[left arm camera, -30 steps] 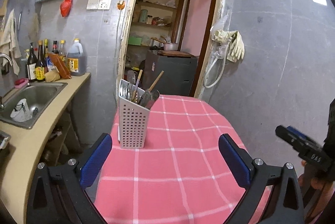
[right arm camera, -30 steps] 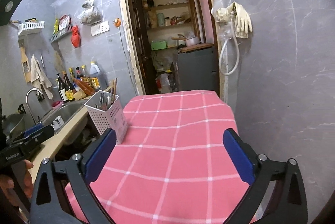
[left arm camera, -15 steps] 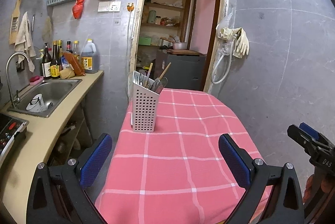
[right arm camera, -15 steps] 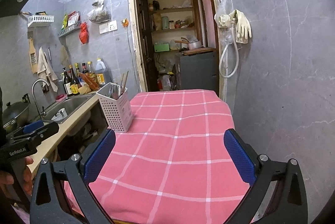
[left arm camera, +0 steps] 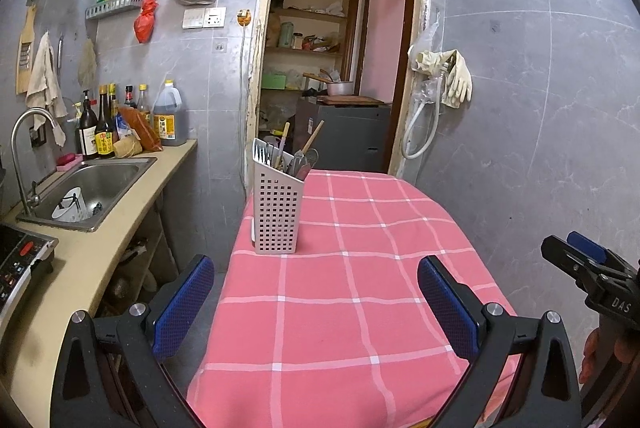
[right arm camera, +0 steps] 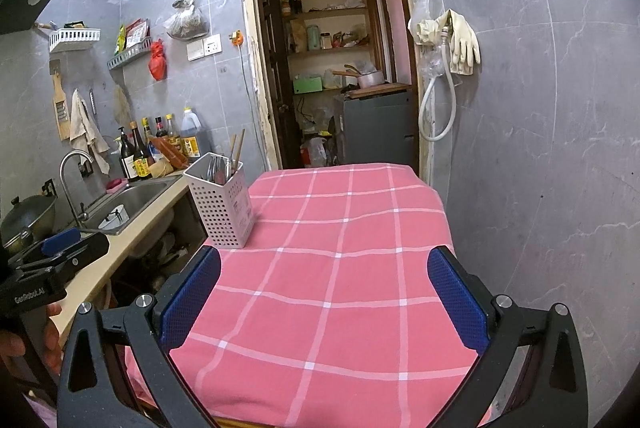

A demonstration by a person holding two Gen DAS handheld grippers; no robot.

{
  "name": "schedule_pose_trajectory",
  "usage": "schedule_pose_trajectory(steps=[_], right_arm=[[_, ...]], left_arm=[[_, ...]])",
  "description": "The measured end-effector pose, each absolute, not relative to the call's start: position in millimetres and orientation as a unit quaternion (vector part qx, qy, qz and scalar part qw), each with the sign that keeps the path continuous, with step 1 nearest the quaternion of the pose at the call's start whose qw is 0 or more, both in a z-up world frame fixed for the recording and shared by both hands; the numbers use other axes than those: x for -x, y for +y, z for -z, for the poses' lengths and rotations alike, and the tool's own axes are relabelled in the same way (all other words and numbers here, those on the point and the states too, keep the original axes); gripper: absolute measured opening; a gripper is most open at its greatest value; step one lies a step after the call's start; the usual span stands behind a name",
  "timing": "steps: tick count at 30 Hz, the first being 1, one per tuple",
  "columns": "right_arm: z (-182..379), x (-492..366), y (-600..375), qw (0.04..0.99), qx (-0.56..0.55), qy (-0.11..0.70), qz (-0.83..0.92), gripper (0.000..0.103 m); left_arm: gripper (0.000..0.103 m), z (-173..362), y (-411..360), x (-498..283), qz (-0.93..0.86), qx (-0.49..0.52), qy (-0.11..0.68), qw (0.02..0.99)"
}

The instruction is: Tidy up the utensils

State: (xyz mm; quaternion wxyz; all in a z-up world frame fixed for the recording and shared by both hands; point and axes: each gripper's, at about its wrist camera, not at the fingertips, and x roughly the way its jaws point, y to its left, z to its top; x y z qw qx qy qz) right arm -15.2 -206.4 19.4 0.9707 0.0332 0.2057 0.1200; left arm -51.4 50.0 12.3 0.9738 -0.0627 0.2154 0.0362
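Observation:
A white perforated utensil holder (left arm camera: 277, 212) stands near the left edge of a table with a pink checked cloth (left arm camera: 360, 288). Metal utensils and wooden-handled ones (left arm camera: 298, 158) stick out of it. It also shows in the right wrist view (right arm camera: 222, 206). My left gripper (left arm camera: 316, 304) is open and empty, held at the table's near end, well short of the holder. My right gripper (right arm camera: 324, 300) is open and empty over the near end of the cloth (right arm camera: 340, 268). Each gripper shows at the other view's edge.
A counter with a steel sink (left arm camera: 88, 188) and several bottles (left arm camera: 100, 132) runs along the left, close to the table. An induction cooker (left arm camera: 20, 260) sits at its near end. A doorway (left arm camera: 332, 88) to a pantry lies behind the table. A grey wall is on the right.
Both grippers have pulled back and risen, so the holder and table look farther away. Both stay open and empty.

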Motion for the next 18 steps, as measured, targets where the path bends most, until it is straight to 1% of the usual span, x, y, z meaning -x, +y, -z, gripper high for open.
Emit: schedule_pose_trajectory(steps=[18], right_arm=[[-12.0, 14.8, -204.7, 0.971, -0.030, 0.206, -0.122, 0.102]], left_arm=[[0.102, -13.7, 46.9, 51.9, -0.038, 0.063, 0.215, 0.974]])
